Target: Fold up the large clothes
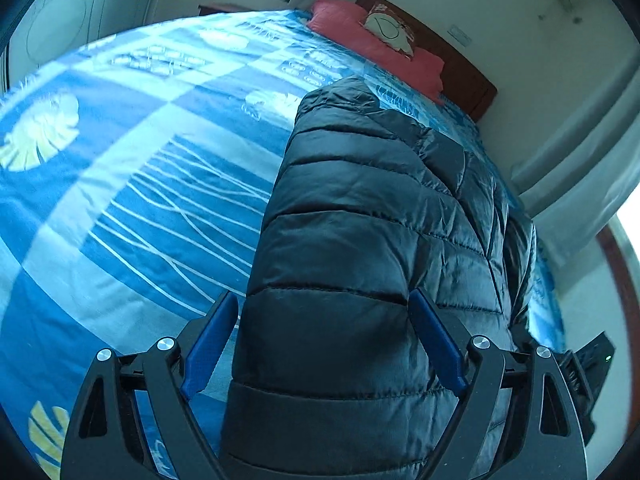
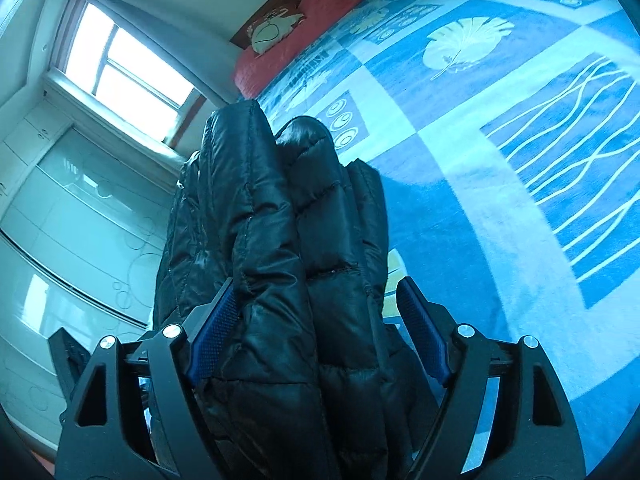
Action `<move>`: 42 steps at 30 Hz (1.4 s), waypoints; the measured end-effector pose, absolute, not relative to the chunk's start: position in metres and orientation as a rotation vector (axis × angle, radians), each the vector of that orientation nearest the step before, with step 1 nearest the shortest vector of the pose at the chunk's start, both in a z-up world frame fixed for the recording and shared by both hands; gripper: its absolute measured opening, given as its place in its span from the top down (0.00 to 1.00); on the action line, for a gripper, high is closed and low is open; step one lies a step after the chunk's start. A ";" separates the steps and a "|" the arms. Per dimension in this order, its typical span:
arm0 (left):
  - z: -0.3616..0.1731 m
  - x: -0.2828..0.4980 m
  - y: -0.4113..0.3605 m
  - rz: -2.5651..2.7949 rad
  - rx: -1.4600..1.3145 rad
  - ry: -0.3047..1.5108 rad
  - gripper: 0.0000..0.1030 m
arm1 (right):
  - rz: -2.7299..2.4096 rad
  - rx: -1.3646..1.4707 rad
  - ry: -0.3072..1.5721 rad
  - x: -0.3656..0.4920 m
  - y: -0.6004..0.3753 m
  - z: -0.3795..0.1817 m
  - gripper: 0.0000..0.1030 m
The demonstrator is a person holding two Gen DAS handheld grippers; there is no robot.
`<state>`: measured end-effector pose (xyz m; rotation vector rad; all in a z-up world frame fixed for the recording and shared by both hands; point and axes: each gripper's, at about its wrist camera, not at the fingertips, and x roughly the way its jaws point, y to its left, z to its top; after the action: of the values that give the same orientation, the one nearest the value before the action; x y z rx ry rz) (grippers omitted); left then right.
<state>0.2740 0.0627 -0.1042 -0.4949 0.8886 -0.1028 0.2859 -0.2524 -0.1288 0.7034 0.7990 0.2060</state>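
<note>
— From where I stand, the black puffer jacket lies folded lengthwise on the bed, near its right edge. The left gripper is spread wide with the jacket's near end between its 2 blue pads; I see a gap on the left pad, and whether the other one touches the fabric I can't tell.

— And the right gripper?

— Spread too. Its left pad looks to be against the bulging layers, the right one clear of them. No earnest pinch there, I'd say.

— So what could go wrong?

— That slick, puffy stack could spring open or slide apart once nothing presses on it. It sits close to the mattress edge, so a nudge might tip it off.

— Anything in the way?

— Little. The blue patterned bedspread is bare to the left; the red pillow and a small printed cushion lie well apart at the headboard.
</note>
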 end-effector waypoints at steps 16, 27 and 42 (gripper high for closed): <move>-0.075 0.239 0.048 -0.025 -0.262 0.840 0.16 | 0.023 0.367 0.764 0.233 -0.204 -0.066 0.23; -0.025 0.168 0.050 0.022 -0.176 0.708 0.16 | -0.025 0.206 0.723 0.168 -0.176 -0.034 0.18; 0.012 0.123 0.032 0.010 -0.125 0.660 0.16 | -0.064 0.097 0.628 0.117 -0.154 0.010 0.13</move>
<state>0.1234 0.0315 0.0117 -0.1245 0.6600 0.0099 0.1173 -0.1536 0.0101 0.0970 0.6281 -0.0645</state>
